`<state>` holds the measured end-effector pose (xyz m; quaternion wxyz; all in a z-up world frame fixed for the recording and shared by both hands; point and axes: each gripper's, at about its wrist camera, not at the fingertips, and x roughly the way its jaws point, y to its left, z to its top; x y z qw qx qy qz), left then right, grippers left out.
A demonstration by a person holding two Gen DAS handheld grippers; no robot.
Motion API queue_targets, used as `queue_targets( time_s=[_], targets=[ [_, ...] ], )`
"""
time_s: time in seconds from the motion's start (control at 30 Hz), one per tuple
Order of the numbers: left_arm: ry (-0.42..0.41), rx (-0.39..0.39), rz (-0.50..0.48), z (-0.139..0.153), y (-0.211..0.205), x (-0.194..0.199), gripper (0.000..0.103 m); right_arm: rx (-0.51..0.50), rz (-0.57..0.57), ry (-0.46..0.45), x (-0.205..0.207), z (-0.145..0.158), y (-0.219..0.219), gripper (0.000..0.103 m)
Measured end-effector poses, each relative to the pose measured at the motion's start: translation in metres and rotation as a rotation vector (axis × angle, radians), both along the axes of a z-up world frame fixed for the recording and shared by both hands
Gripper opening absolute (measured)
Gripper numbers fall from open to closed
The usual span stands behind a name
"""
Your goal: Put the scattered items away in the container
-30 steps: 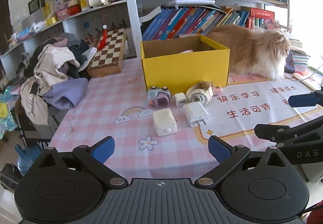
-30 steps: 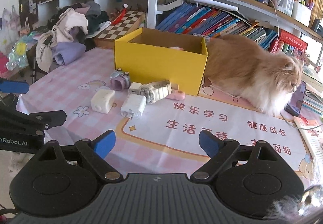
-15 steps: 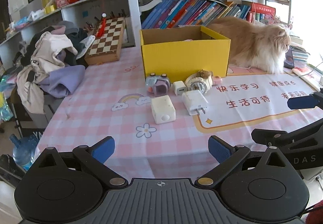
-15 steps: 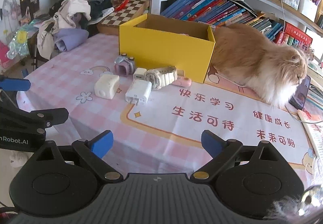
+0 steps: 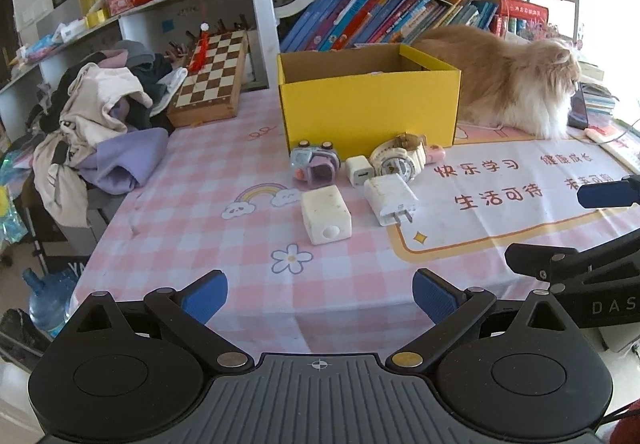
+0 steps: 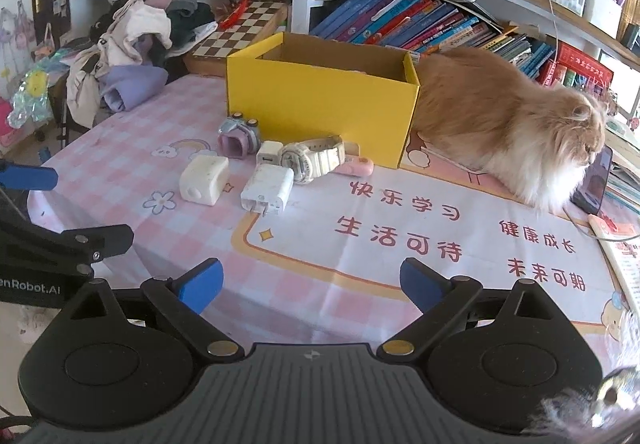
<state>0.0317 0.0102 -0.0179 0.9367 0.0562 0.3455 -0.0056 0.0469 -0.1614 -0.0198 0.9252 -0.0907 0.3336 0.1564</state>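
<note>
While hovering short of the clutter: left gripper (image 5: 320,294) spread, empty; right gripper (image 6: 311,286) just widened, spread, empty. Chargers (image 5: 391,199), watch (image 5: 398,161), toy camera (image 5: 315,166) clustered on pink tablecloth (image 5: 192,196), just before yellow box (image 5: 370,106). Cat (image 6: 508,120) beside box.

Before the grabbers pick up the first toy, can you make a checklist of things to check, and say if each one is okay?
1. Left gripper open with nothing in it: ok.
2. Right gripper open with nothing in it, jaws have just been opening: ok.
3. Yellow box open on top: ok.
4. Items reachable in front of the box, square white block and white charger nearest: ok.
5. Cat beside the box, away from the items: ok for now.
6. Room left inside the box: cannot tell.
</note>
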Motion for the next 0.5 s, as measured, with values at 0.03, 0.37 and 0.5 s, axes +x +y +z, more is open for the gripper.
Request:
queue_targets(
  time_s=[0.03, 0.37, 0.5],
  targets=[
    [0.001, 0.000, 0.000, 0.0000, -0.0004, 0.0003, 0.100, 0.001, -0.002, 0.001, 0.0009, -0.0004, -0.0009, 0.096],
    [0.009, 0.001, 0.002, 0.0005, -0.0041, 0.0035, 0.100, 0.007, 0.004, 0.012, 0.0037, -0.0018, -0.0055, 0.096],
    [0.012, 0.001, 0.003, 0.0007, -0.0056, 0.0047, 0.100, 0.010, 0.008, 0.014, 0.0041, -0.0017, -0.0070, 0.096]
  ],
)
